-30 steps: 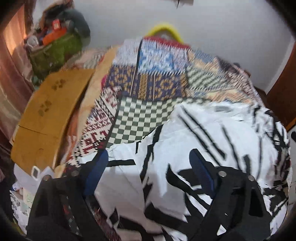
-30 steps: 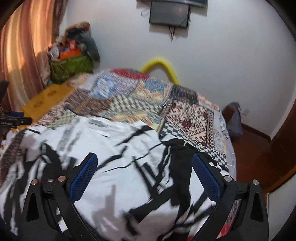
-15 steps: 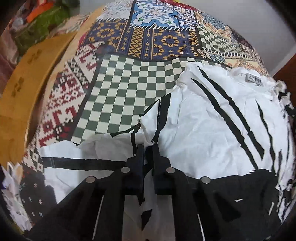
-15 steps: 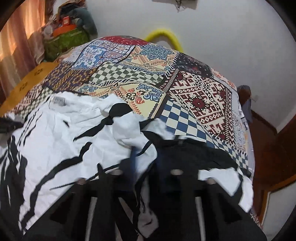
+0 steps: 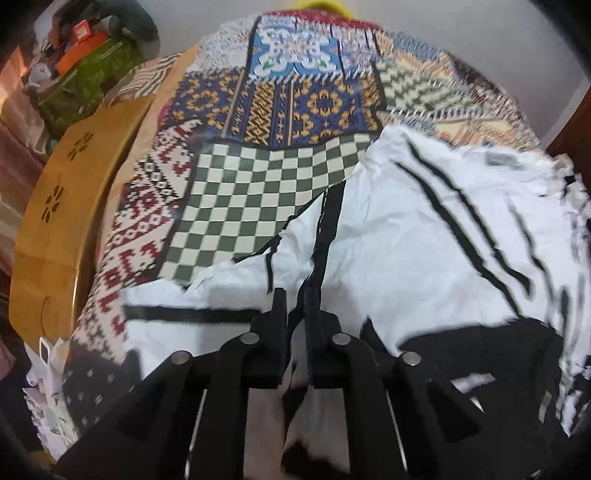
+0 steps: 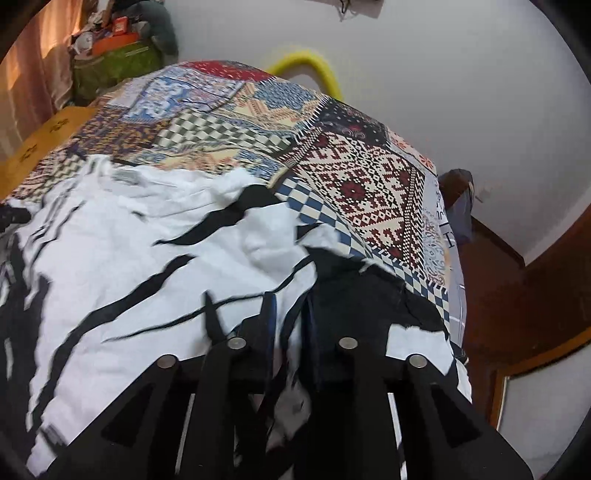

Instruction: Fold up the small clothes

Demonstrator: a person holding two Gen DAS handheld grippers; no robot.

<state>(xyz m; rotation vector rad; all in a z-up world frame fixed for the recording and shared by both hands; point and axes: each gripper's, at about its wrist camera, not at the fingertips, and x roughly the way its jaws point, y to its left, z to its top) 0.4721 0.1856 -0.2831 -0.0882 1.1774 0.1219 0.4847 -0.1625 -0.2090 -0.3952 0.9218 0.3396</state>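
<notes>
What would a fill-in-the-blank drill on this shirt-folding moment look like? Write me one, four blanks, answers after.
1. The left gripper is ____ on the white shirt.
2. The shirt bears streaks coloured ____.
3. The shirt lies on a ____ bedspread.
4. The right gripper pinches the shirt near its ____ patch.

Answers: shut; black; patchwork; black

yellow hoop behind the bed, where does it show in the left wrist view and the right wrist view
Left wrist: the yellow hoop is only a sliver at the top edge, above the far end of the quilt.
Right wrist: the yellow hoop is a full arch at upper centre, against the white wall.
Shared landmark: the green bag at upper left in both.
</notes>
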